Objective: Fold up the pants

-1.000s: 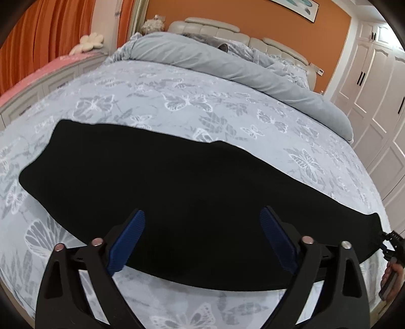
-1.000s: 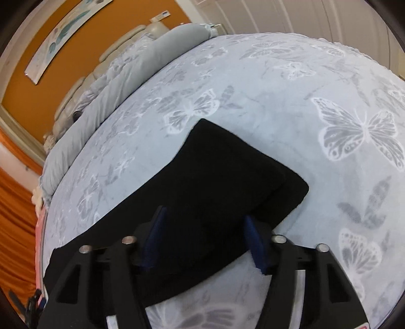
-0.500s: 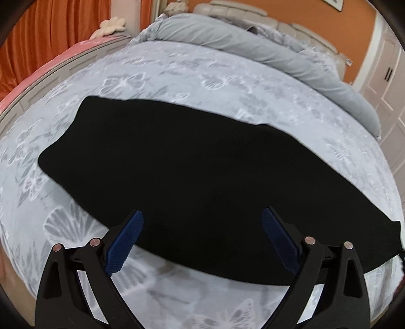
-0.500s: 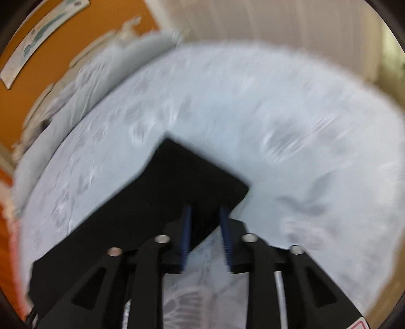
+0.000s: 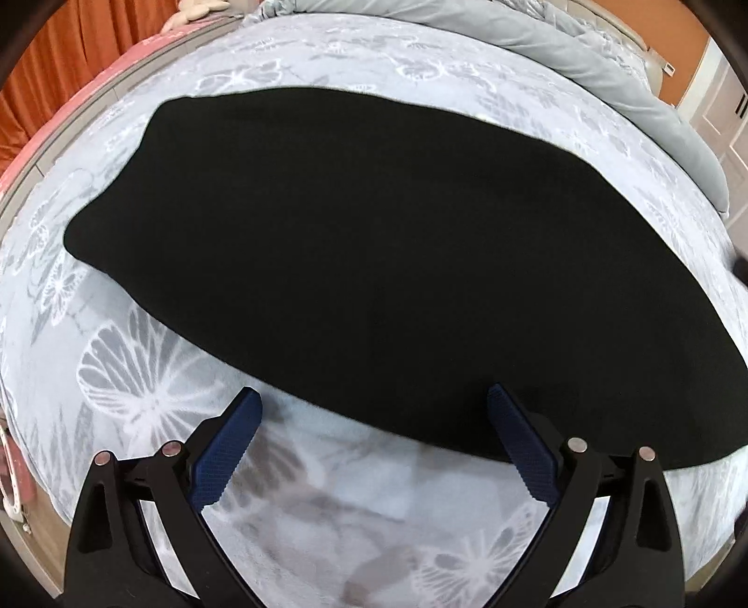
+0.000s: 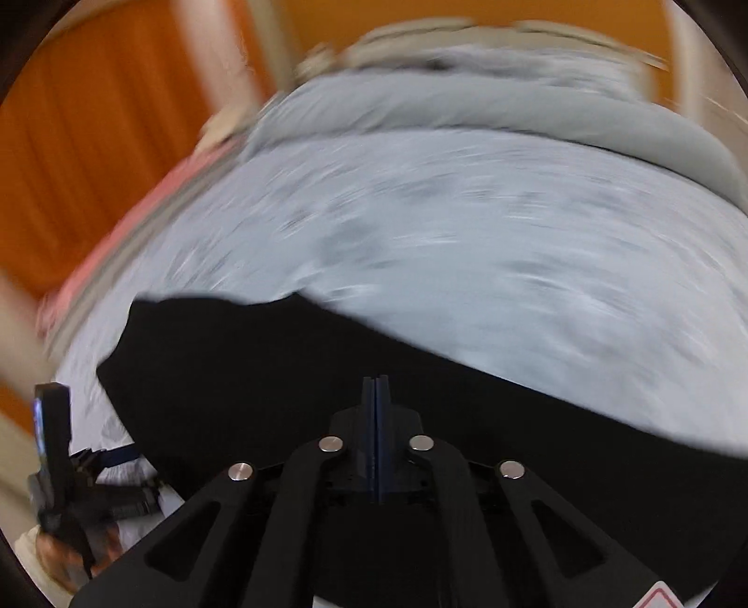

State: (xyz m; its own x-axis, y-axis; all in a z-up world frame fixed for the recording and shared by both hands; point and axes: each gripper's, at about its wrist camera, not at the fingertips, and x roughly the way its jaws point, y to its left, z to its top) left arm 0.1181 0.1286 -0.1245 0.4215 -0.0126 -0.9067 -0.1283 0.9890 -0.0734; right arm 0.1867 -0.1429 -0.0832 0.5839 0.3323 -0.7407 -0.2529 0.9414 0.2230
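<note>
The black pants (image 5: pixel 374 262) lie folded lengthwise in a long strip across the bed. My left gripper (image 5: pixel 371 421) is open, its blue pads on either side of the pants' near edge, low over the sheet. In the blurred right wrist view my right gripper (image 6: pixel 375 397) is shut, its pads pressed together over the black pants (image 6: pixel 280 374); the fabric fills the view under and around the fingers, and the pinch itself is hard to make out. The left gripper's body and the hand holding it (image 6: pixel 61 491) show at the far left there.
The bed has a grey butterfly-print sheet (image 5: pixel 140 388). A rolled grey duvet (image 5: pixel 561 42) lies along the headboard side. Orange curtains (image 5: pixel 70 56) and a pink ledge are at the left, white wardrobe doors (image 5: pixel 720 107) at the right.
My right gripper went from open around the pants' end to shut, and has swung round fast with the cloth. My left gripper dropped closer to the pants' near edge, still open.
</note>
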